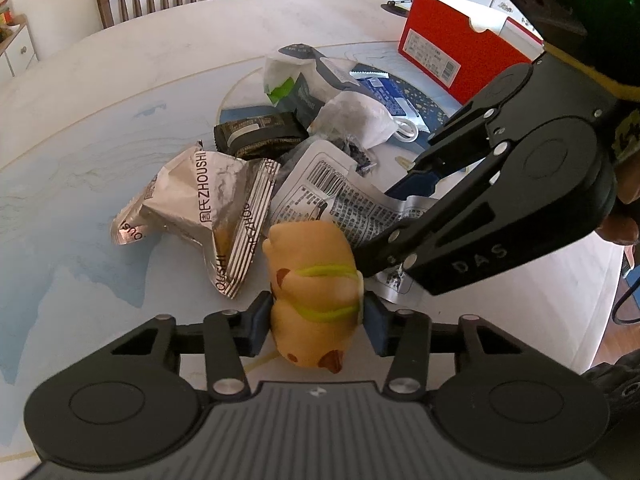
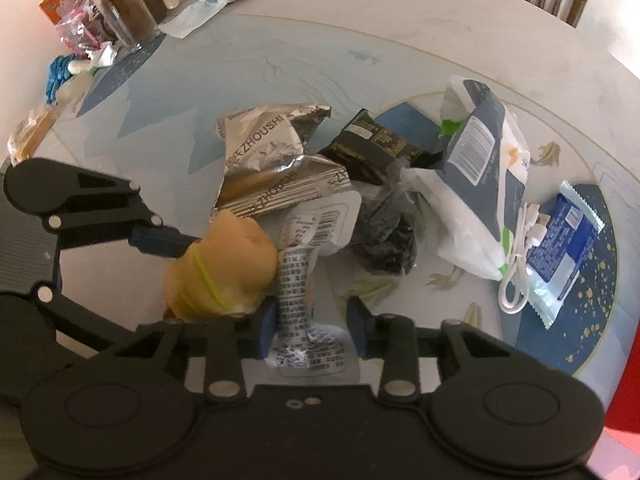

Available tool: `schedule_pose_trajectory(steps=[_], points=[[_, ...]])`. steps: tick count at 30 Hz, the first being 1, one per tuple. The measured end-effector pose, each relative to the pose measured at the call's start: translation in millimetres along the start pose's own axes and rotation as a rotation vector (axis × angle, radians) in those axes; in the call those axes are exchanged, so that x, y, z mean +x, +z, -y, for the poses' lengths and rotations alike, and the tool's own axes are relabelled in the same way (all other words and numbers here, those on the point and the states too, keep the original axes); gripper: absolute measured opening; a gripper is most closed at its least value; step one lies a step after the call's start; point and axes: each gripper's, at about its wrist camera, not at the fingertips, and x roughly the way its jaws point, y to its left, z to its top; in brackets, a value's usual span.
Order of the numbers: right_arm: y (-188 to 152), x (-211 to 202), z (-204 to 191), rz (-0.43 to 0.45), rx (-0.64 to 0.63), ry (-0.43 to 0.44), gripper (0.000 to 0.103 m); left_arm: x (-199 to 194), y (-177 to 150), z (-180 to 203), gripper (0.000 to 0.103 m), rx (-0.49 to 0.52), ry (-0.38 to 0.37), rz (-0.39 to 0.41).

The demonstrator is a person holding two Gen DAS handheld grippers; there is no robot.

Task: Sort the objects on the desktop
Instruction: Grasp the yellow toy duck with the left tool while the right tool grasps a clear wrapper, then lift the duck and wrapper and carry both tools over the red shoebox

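Left gripper (image 1: pixel 318 312): fingers closed on the tan toy (image 1: pixel 314 292).
Right gripper (image 2: pixel 312 320): fingers narrow around the white printed packet (image 2: pixel 300 280).

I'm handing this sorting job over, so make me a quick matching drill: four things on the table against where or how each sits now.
1. tan toy animal
2. white printed packet
3. white cable
4. red box

a. far table edge
b. coiled beside blue wrapper
c. clamped in left tool
d. between right tool's open fingers

Pairs: 1-c, 2-d, 3-b, 4-a
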Motion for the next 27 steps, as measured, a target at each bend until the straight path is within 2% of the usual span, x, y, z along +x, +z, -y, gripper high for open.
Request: schedule_pose_trajectory(steps=[8,13,27], points=[[-4.5,-6.9,1.6,0.023,0.046,0.003,0.028,-1.9,-2.8,1.2,0.044,-0.007,-0.008,-0.013],[-9.6,-13.8,5.0,0.038,0.074,0.021,0.017,-5.2,-7.6,3.7,0.044,-0.015,-0.038,-0.026],[-26.3,-31.6,0.9,0.090,0.131,0.003,0.017,-20.7,-18.6,7.8,0.043,-0.030,-0.051,-0.008]])
